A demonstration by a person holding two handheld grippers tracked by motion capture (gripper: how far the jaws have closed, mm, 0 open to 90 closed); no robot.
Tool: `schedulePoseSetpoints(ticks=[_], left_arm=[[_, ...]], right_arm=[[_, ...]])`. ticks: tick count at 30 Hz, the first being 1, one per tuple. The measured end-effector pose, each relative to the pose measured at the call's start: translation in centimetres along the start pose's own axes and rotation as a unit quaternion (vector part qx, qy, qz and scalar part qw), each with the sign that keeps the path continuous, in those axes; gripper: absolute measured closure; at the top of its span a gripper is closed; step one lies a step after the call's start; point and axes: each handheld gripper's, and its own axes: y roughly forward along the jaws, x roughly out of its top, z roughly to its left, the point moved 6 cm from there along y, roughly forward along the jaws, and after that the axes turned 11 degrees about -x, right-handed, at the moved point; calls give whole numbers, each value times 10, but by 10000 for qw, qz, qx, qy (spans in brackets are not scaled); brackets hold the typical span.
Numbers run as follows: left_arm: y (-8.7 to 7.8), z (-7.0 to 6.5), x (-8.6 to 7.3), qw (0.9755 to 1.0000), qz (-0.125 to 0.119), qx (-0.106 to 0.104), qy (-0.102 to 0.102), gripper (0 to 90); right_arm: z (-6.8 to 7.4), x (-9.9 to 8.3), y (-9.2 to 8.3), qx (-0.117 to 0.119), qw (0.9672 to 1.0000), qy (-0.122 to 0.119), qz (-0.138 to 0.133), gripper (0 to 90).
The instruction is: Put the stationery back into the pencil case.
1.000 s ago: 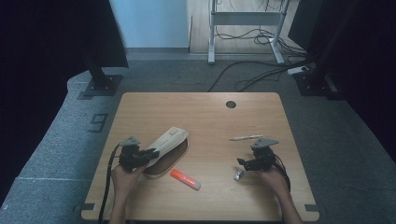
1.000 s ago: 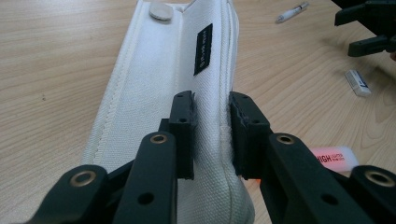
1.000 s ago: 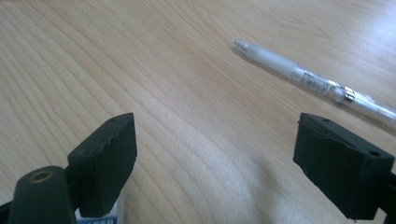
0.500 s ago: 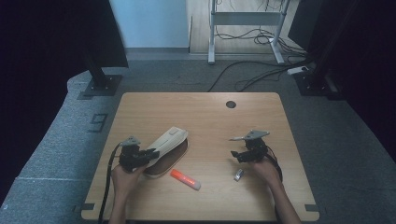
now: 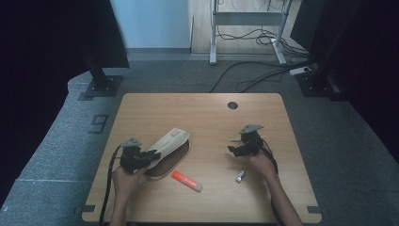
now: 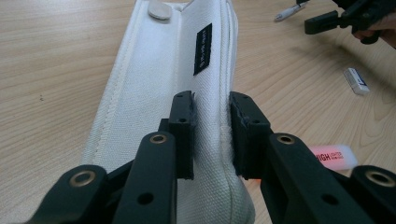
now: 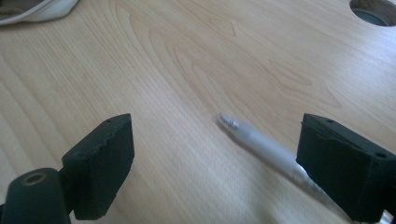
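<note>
The left gripper (image 6: 210, 135) is clamped on the upper edge of the white pencil case (image 6: 163, 93). One pad sits inside the open flap and the other outside the seam, so the fabric wall runs between the jaws and away from the tips. In the high view the case (image 5: 167, 143) lies open on the table (image 5: 207, 113), its dark interior facing the right gripper (image 5: 237, 143).

The right gripper (image 7: 210, 163) has its jaws wide apart, with nothing pressed between the pads. A grey pen (image 7: 261, 149) lies on the wood in the gap, its tip pointing away past the jaw ends and its barrel passing close against the right-hand jaw. The pen is slightly blurred. No pad touches it as far as the frame shows.

Assessment of progress: the work appears to be loading loose items into the case.
- Done: the case is opened and held steady by the left gripper.
- In hand: the right gripper is lined up over the pen but has not closed on it.
- Left: grasp the pen, carry it to the case opening, and release it inside.

An orange highlighter (image 5: 187, 181) lies beside the case, just to the right of the left jaws in the left gripper view. A small white eraser (image 5: 241, 176) lies behind the right gripper, near the hand. Both are outside the case and probably await the same handling.
</note>
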Motion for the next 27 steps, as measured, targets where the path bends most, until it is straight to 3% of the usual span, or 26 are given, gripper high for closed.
schedulePoseSetpoints(ticks=[12, 16, 19, 27], left_arm=[[1, 0, 0, 10000, 13, -31, 5, 720], [1, -1, 0, 10000, 12, -43, 2, 719], [2, -1, 0, 10000, 19, -42, 8, 719], [3, -2, 0, 10000, 28, -67, 20, 718]], right_arm=[[7, 9, 26, 228, 9995, -64, 200, 115], [10, 2, 25, 355, 9990, -10, 281, 125], [11, -1, 20, 359, 9992, 55, 155, 125], [15, -7, 9, 391, 9990, -41, 223, 125]])
